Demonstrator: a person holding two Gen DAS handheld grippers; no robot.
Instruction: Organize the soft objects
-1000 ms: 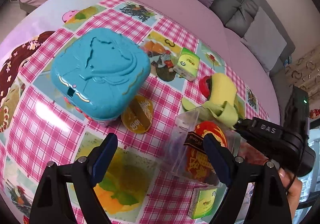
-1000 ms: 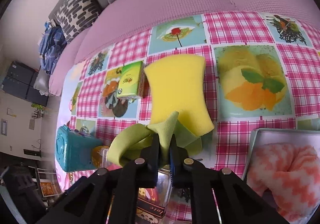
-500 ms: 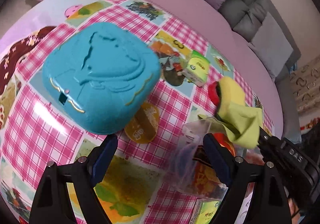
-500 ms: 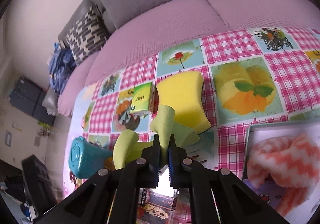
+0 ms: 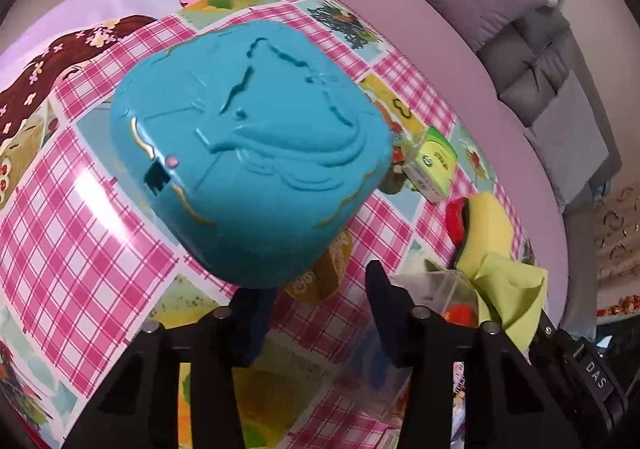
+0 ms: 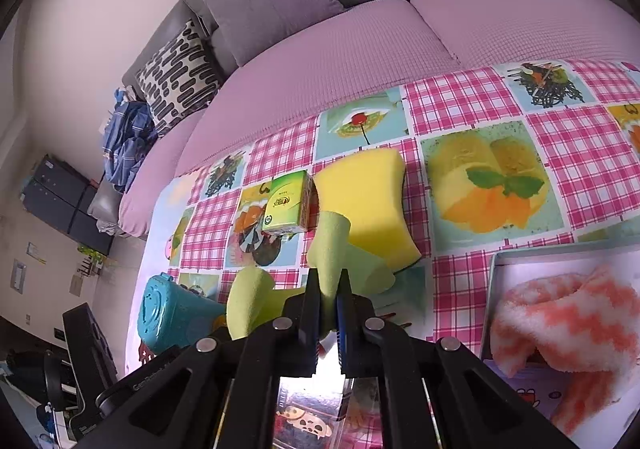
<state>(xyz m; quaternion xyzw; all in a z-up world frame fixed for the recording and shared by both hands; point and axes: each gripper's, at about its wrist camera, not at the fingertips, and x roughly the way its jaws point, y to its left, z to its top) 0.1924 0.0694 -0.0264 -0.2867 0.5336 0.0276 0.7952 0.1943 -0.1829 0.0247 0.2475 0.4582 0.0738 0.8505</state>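
Observation:
My right gripper (image 6: 329,289) is shut on a light green cloth (image 6: 330,245) and holds it a little above the table, in front of a yellow sponge (image 6: 368,201). The same cloth (image 5: 510,289) hangs at the right of the left wrist view, beside the sponge (image 5: 488,221). My left gripper (image 5: 316,283) points down at the near edge of a big teal plastic box (image 5: 252,169). Its jaws are closing. A golden snack packet (image 5: 324,275), half under the box, lies between the fingertips, and the pads do not press on it.
A clear plastic box (image 5: 436,289) with a red item inside stands right of my left gripper. A green tissue pack (image 6: 286,205) sits by the sponge. A tray (image 6: 496,269) at the right holds a pink-and-white towel (image 6: 560,329). A pink sofa runs behind the checked tablecloth.
My left gripper's jaws have narrowed and it has sunk closer to the teal box and the packet. The right gripper has raised the green cloth off the table, away from the clear box.

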